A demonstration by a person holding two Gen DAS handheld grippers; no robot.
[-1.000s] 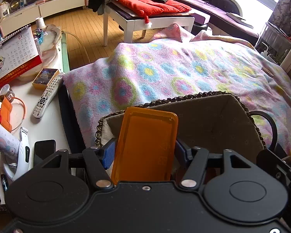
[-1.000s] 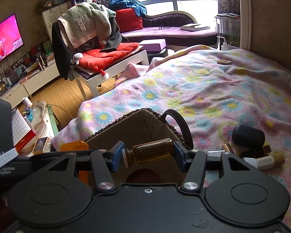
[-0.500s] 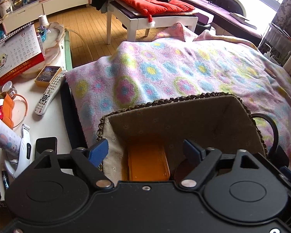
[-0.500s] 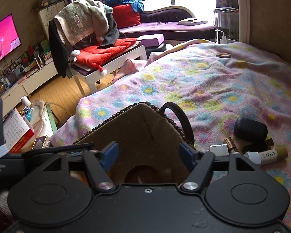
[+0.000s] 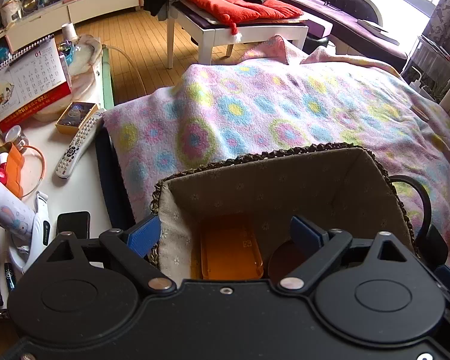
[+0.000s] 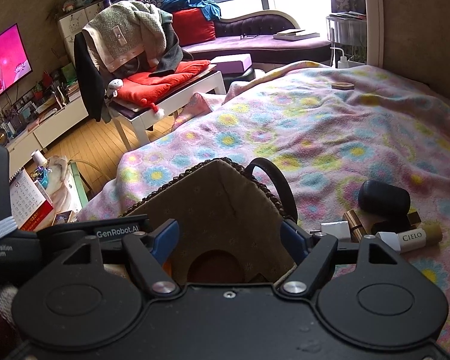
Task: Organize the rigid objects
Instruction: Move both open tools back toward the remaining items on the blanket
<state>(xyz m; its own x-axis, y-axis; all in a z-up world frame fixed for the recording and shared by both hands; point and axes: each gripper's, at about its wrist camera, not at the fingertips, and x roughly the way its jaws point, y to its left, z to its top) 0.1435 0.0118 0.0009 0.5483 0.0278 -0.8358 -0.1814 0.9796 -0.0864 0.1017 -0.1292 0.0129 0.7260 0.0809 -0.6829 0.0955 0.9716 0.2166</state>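
Observation:
A woven basket with a beige cloth lining [image 5: 285, 177] stands on the flowered blanket; it also shows in the right wrist view [image 6: 213, 204]. An orange plastic case [image 5: 229, 250] lies flat on its bottom beside a round brown object [image 5: 285, 259]. My left gripper [image 5: 223, 234] is open and empty above the basket. My right gripper [image 6: 229, 237] is open and empty over the basket too. On the blanket to the right lie a dark cylinder [image 6: 385, 199], a gold tube [image 6: 355, 225] and a tube marked CIELO [image 6: 411, 237].
The flowered blanket [image 5: 255, 114] covers the bed. Left of it a white table [image 5: 72, 192] holds a remote [image 5: 78, 144], a calendar [image 5: 27, 81], a phone [image 5: 73, 223] and bottles. A small round disc [image 6: 342, 85] lies far back on the blanket.
Both grippers opened. The orange case left my left gripper and now lies in the basket. The small amber bottle left my right gripper and is out of sight.

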